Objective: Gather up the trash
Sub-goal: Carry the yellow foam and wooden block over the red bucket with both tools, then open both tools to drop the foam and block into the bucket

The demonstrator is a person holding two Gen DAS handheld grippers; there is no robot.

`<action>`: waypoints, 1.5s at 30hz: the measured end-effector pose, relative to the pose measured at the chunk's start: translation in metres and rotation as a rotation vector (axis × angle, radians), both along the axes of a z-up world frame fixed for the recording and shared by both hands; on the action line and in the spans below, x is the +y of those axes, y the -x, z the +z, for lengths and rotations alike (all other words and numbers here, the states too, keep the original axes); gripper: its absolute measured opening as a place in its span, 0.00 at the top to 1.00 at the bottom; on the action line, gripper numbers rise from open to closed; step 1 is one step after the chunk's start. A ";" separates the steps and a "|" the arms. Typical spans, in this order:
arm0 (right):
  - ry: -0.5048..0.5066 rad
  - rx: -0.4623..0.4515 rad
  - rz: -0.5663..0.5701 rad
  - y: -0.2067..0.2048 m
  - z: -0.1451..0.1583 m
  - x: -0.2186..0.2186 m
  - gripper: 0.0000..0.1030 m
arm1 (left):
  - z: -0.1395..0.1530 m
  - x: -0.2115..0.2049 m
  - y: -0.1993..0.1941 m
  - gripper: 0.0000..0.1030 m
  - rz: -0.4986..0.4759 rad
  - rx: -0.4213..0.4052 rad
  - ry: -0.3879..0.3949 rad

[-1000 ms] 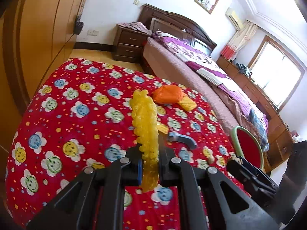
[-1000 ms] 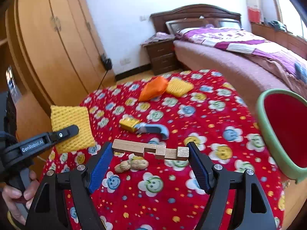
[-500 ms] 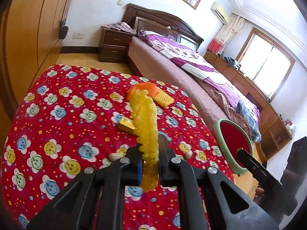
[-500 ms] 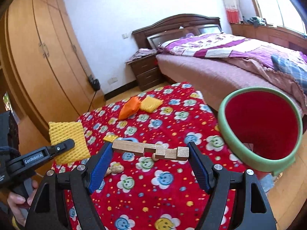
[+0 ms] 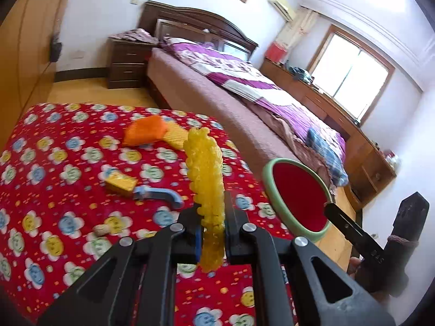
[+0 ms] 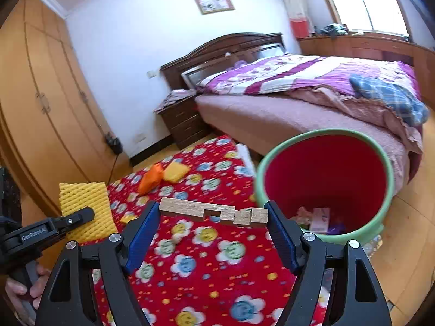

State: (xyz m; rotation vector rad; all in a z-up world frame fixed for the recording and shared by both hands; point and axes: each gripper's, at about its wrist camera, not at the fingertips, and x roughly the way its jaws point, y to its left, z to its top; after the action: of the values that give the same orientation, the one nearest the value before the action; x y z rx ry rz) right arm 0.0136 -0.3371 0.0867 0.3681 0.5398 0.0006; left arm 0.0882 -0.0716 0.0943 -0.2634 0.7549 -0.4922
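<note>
My left gripper (image 5: 210, 240) is shut on a yellow foam net (image 5: 206, 187), seen edge-on in the left wrist view and as a flat yellow sheet (image 6: 84, 206) at the left of the right wrist view. My right gripper (image 6: 213, 217) is shut on a notched wooden block (image 6: 212, 213), held crosswise by its ends above the red flowered cloth (image 6: 201, 266). The red bin with a green rim (image 6: 326, 182) stands just right of the table edge, with some scraps at its bottom. It also shows as the bin (image 5: 296, 193) right of the foam net.
On the cloth lie an orange bag (image 5: 145, 133), a yellow foam piece (image 5: 176, 135), a small yellow block (image 5: 121, 182), a blue curved piece (image 5: 157, 194) and a peanut (image 5: 102, 229). A bed (image 6: 299, 100), nightstand (image 5: 127, 63) and wardrobe (image 6: 35, 108) surround the table.
Both grippers have swung right toward the bin with their loads. The bin has grown large and its inside now shows in the right wrist view. Both grips are unchanged.
</note>
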 end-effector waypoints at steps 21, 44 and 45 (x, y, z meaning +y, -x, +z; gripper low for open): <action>-0.041 0.048 -0.218 0.003 -0.036 -0.108 0.24 | -0.016 -0.169 -0.039 0.90 -0.254 0.021 -0.088; -0.064 0.097 -0.222 -0.013 -0.065 -0.132 0.23 | -0.037 -0.211 -0.053 0.67 -0.313 0.035 -0.119; -0.063 0.099 -0.220 -0.013 -0.065 -0.132 0.23 | -0.038 -0.209 -0.054 0.67 -0.309 0.042 -0.117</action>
State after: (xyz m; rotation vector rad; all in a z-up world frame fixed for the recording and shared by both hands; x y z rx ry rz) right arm 0.0271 -0.4688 0.0218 0.4898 0.5960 -0.2141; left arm 0.1421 -0.2810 0.0560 -0.0474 0.8675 -0.7332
